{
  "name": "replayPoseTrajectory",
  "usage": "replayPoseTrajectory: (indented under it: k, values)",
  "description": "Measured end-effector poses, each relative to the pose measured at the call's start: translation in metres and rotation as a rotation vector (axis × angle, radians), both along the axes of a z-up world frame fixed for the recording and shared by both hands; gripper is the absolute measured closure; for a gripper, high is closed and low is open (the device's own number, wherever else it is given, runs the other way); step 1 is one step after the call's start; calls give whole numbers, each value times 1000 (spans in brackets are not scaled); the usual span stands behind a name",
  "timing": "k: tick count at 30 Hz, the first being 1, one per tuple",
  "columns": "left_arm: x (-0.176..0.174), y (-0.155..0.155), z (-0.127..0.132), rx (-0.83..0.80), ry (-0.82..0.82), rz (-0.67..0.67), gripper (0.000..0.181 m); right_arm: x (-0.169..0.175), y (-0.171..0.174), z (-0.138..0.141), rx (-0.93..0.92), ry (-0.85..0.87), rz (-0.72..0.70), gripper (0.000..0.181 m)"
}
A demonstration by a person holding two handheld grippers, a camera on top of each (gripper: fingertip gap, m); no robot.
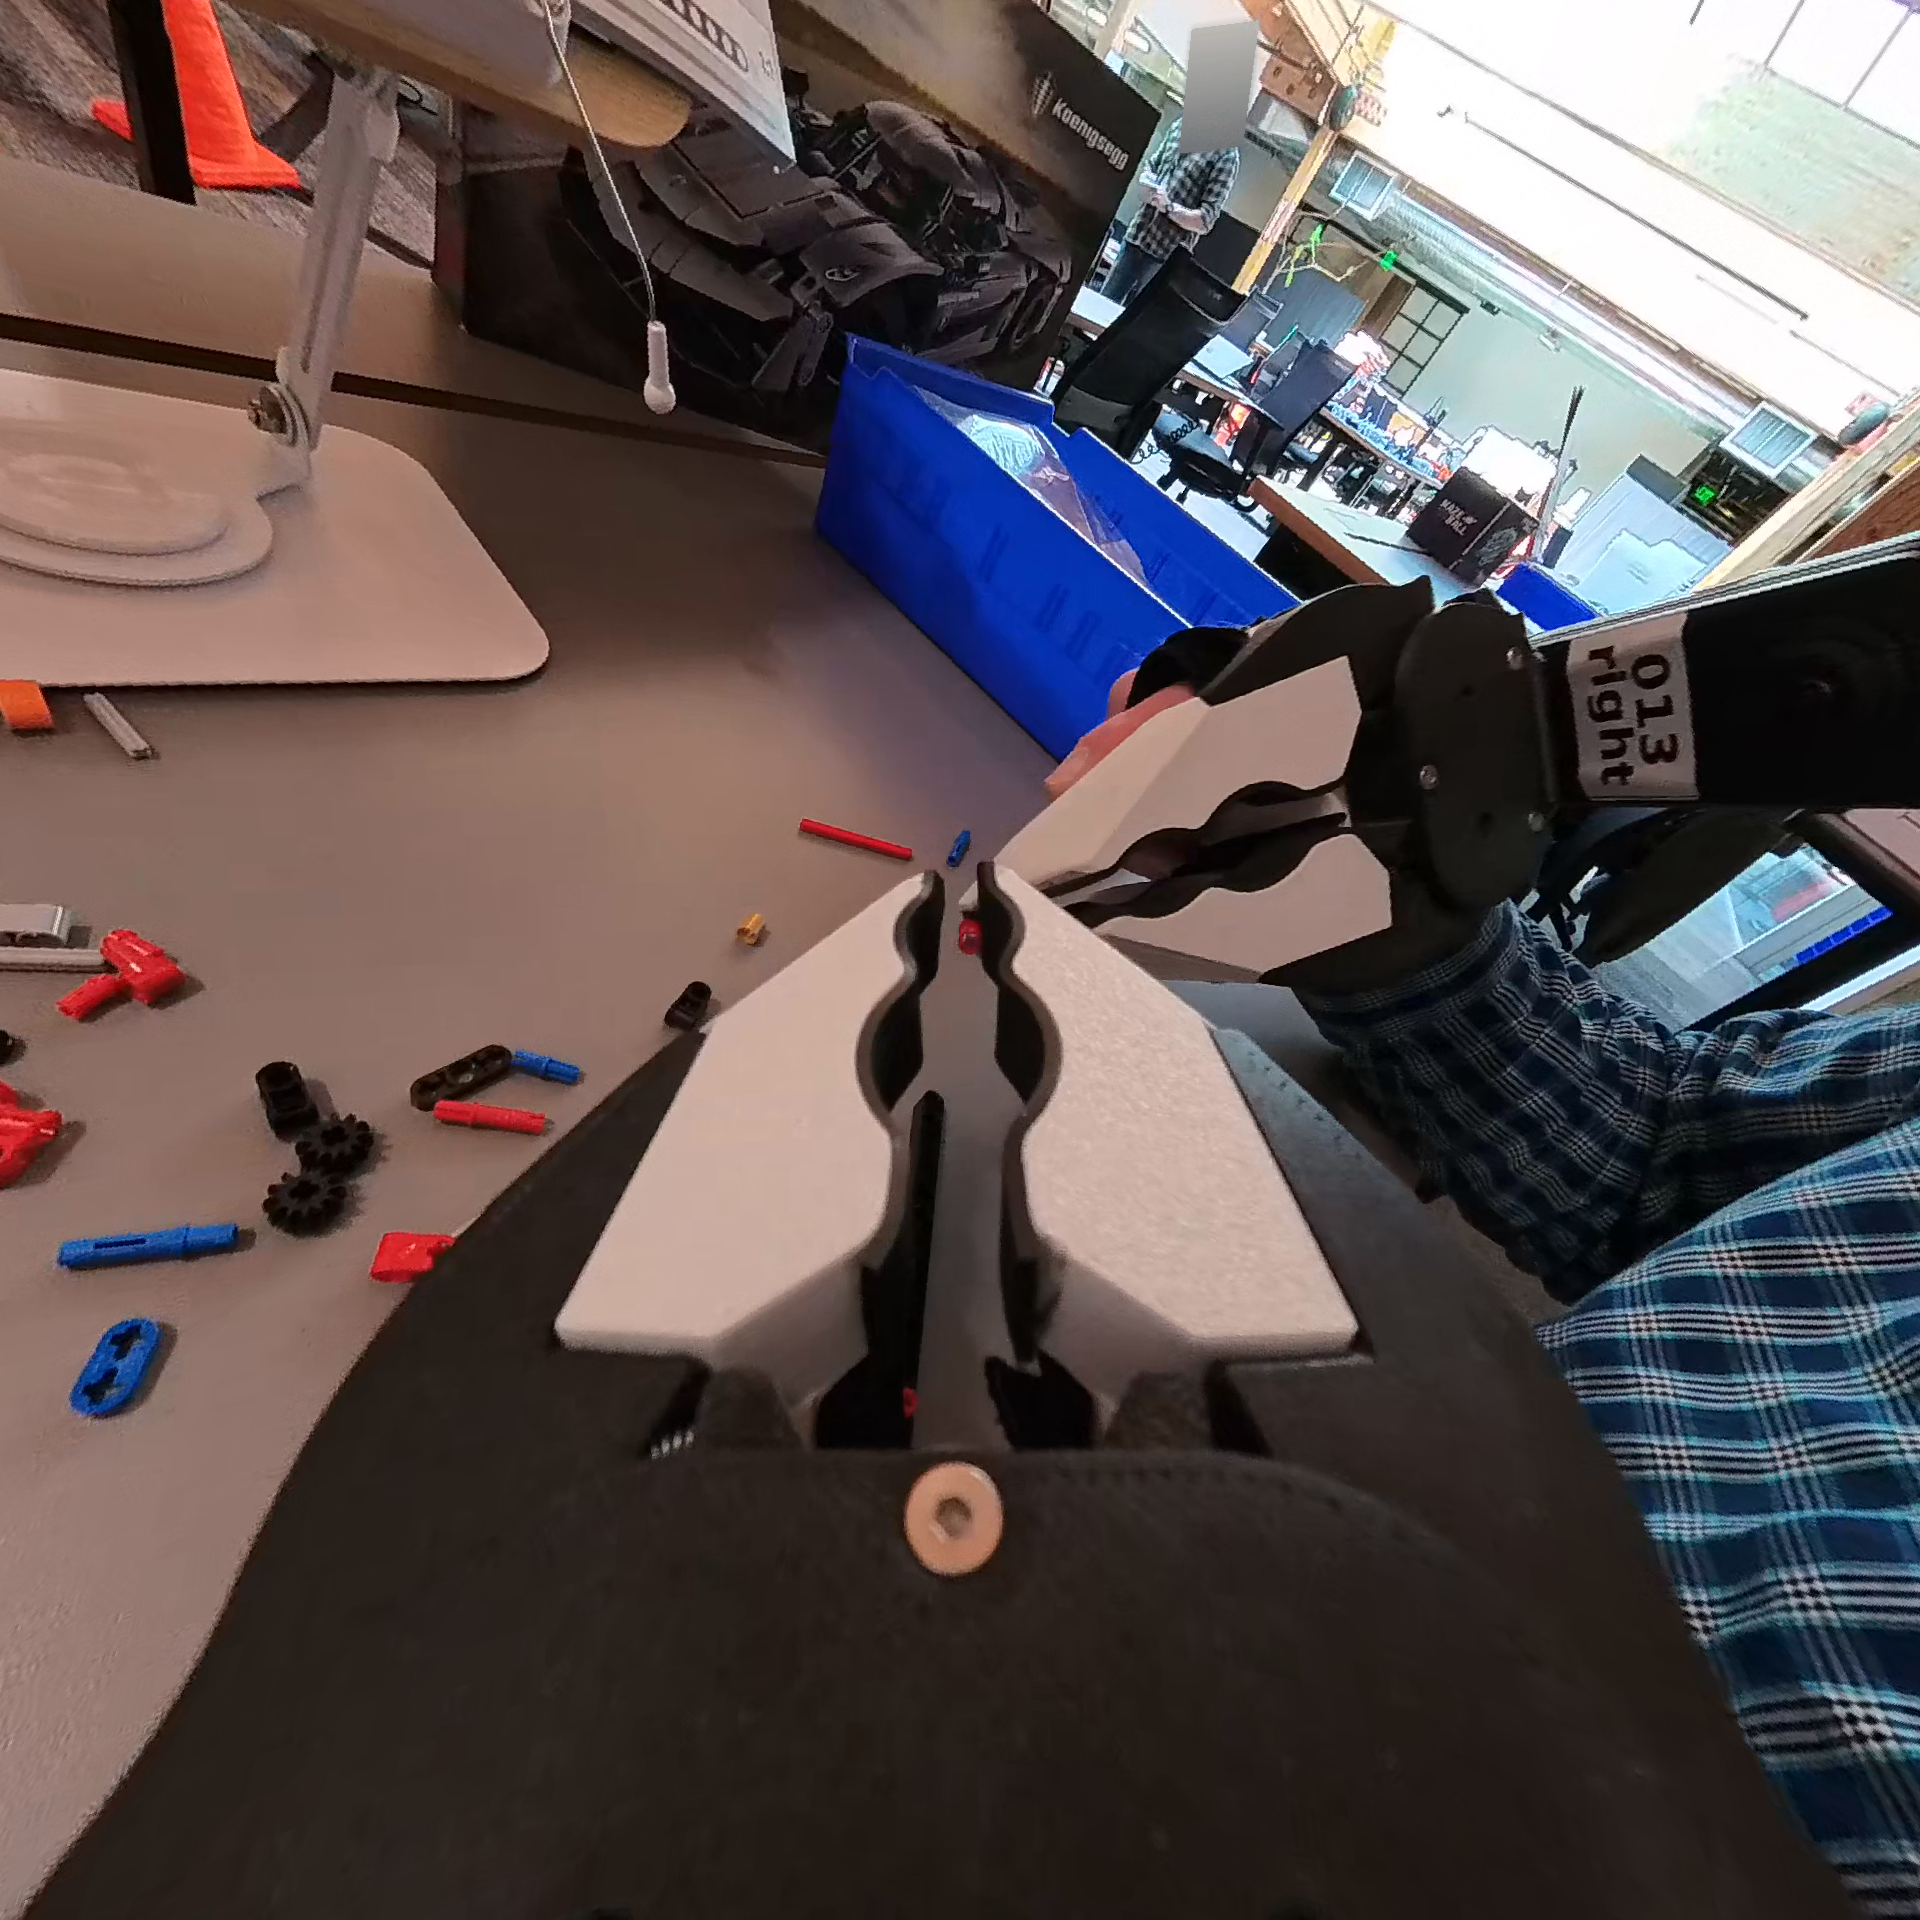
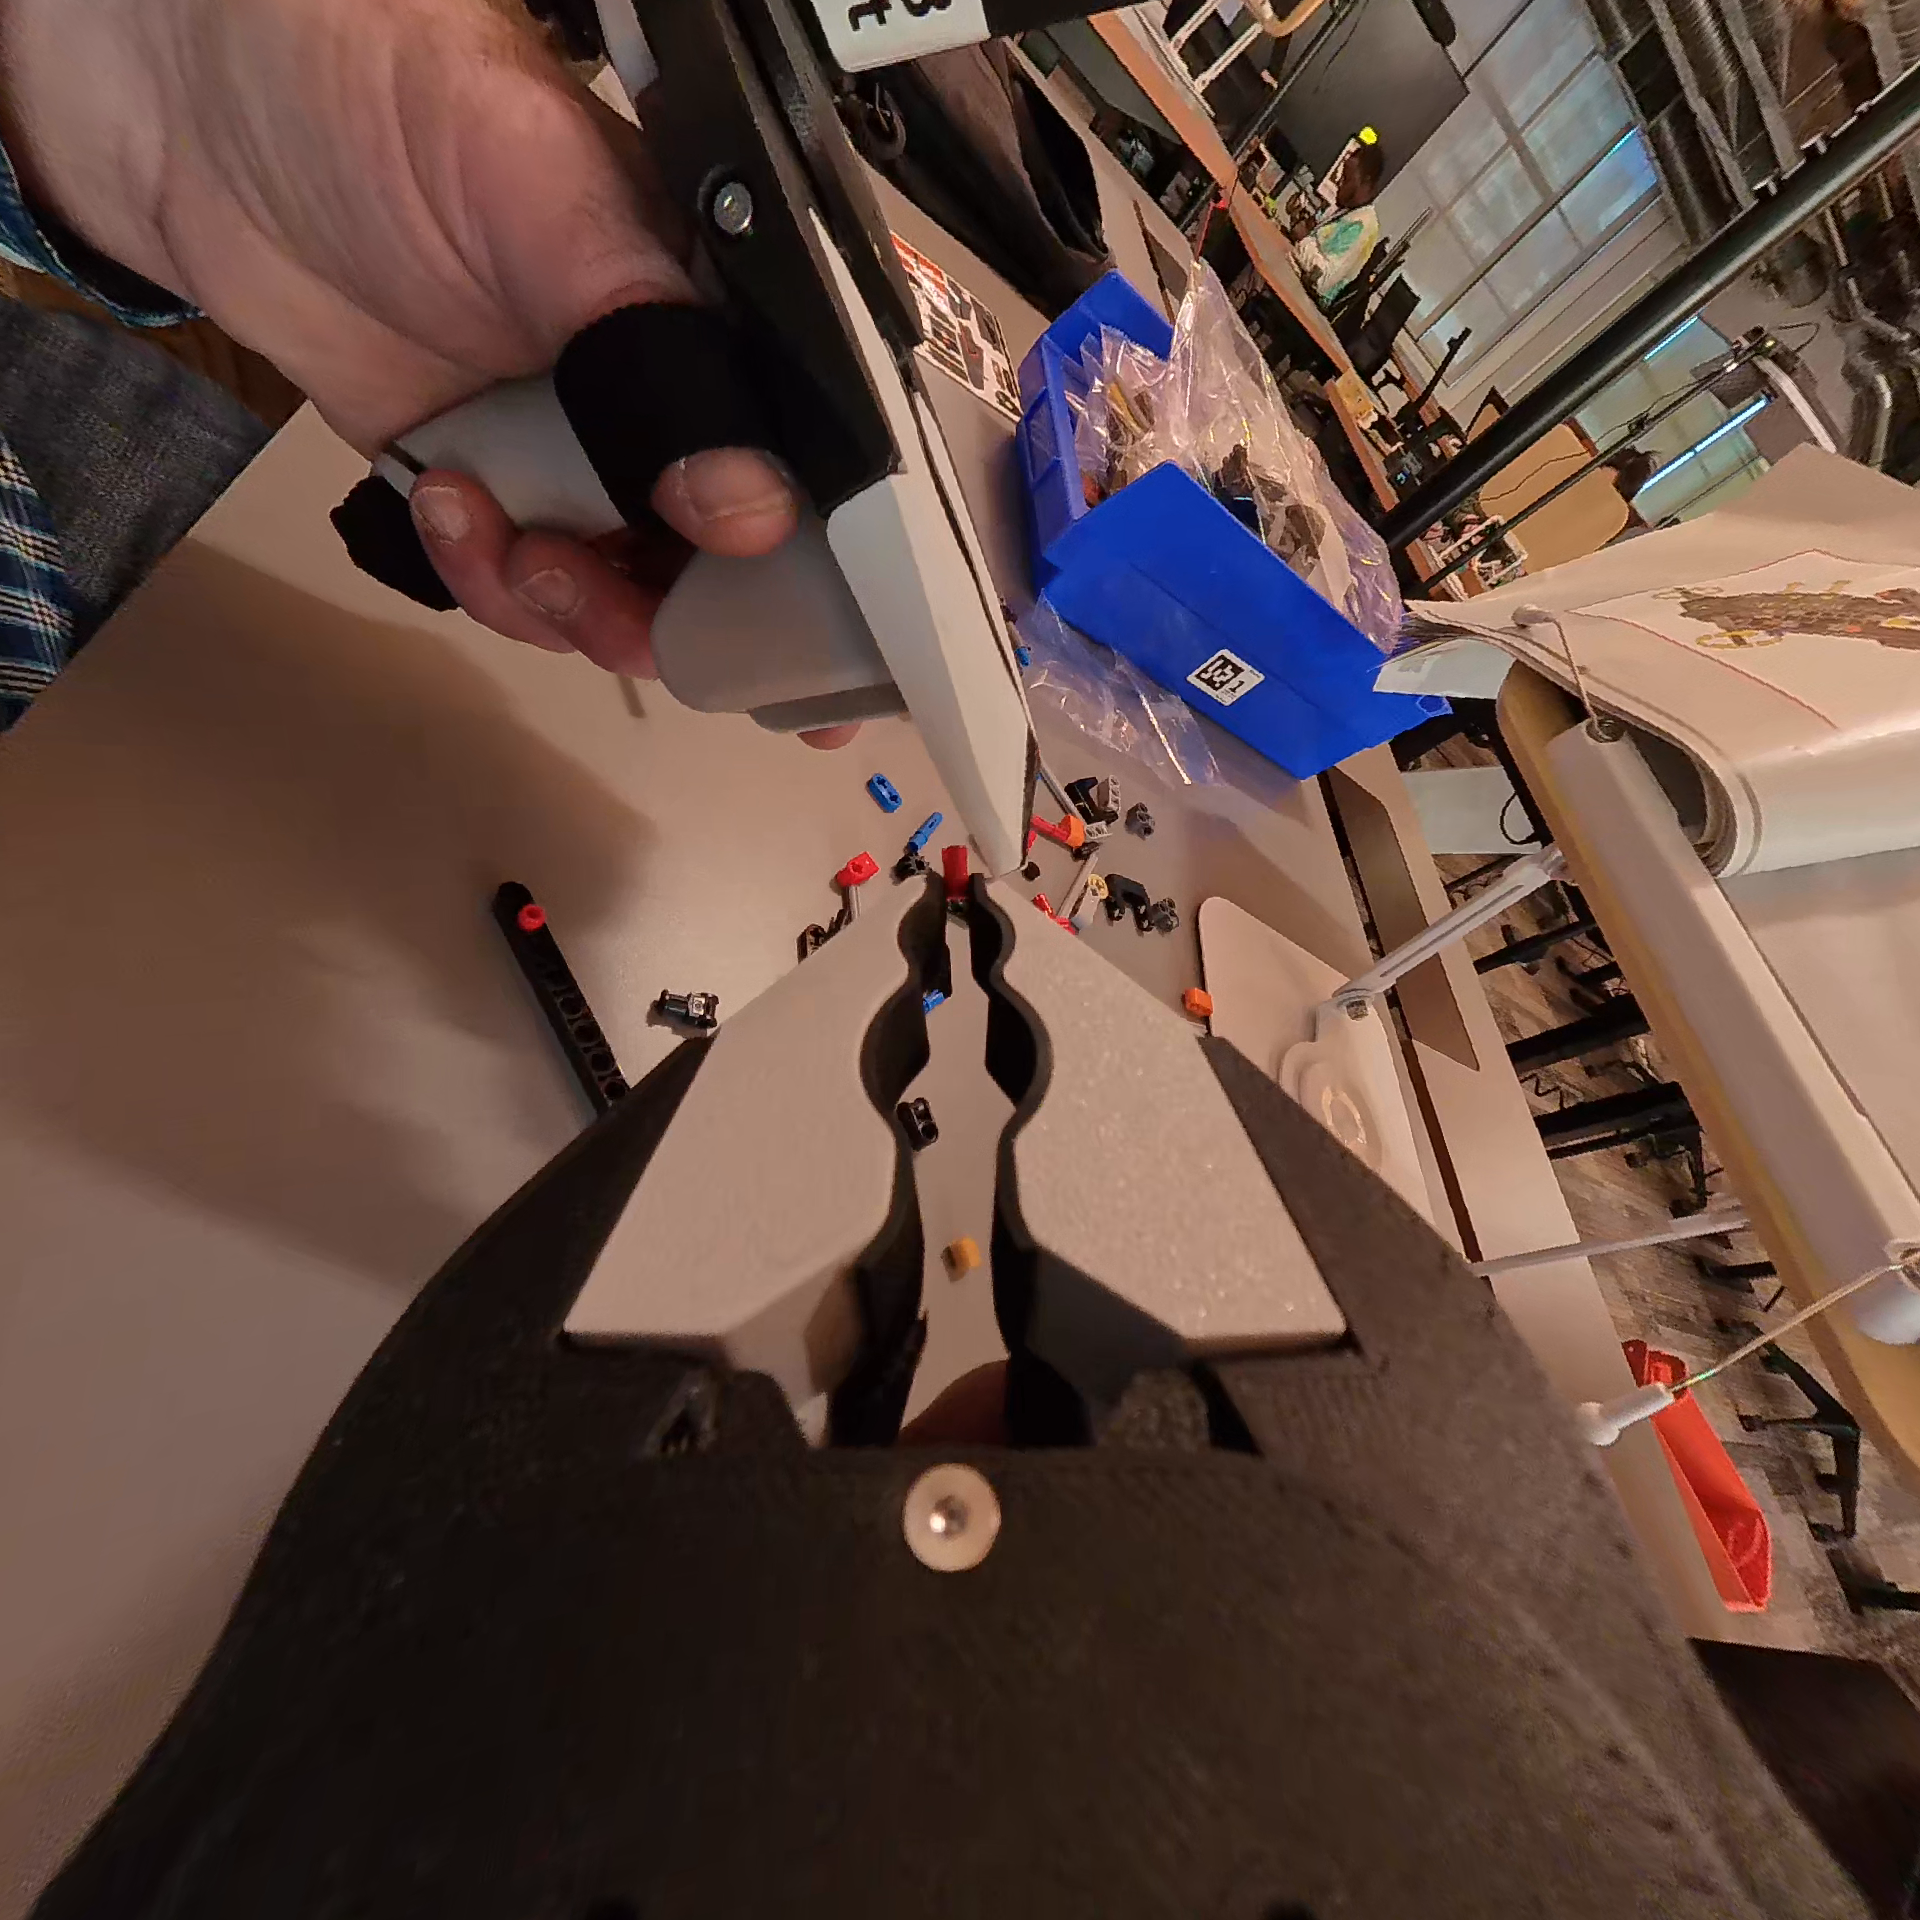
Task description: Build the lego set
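Fingertips of the left hand-held gripper (image 1: 958, 902) pinch a small red plastic lego piece (image 1: 967, 934), clenched on it. The right hand-held gripper (image 2: 961, 891) meets it tip to tip, jaws nearly closed, seemingly nipping the same piece. Loose red, blue and black lego parts (image 1: 312, 1132) scatter the grey worktop (image 1: 623, 748). Farther off, a blue plastic bin (image 2: 1195, 582) holds clear bags of parts.

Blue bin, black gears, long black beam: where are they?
blue bin (image 1: 997, 561): left wrist view, its side wall.
black gears (image 1: 317, 1174): left wrist view, between the pair.
long black beam (image 2: 566, 1003): right wrist view, mid-length.
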State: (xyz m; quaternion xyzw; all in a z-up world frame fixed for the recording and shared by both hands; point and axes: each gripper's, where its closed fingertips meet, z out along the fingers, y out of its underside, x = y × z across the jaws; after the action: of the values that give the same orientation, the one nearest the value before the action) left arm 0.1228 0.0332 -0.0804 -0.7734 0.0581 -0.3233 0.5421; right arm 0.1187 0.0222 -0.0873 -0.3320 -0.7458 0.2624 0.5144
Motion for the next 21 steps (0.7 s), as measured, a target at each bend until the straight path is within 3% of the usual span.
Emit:
replayPoseTrajectory:
  k: [21]
  values:
    - [-4, -6, 9, 2, -74, -25, 175, 1, 3, 9, -8, 35, -18, 179]
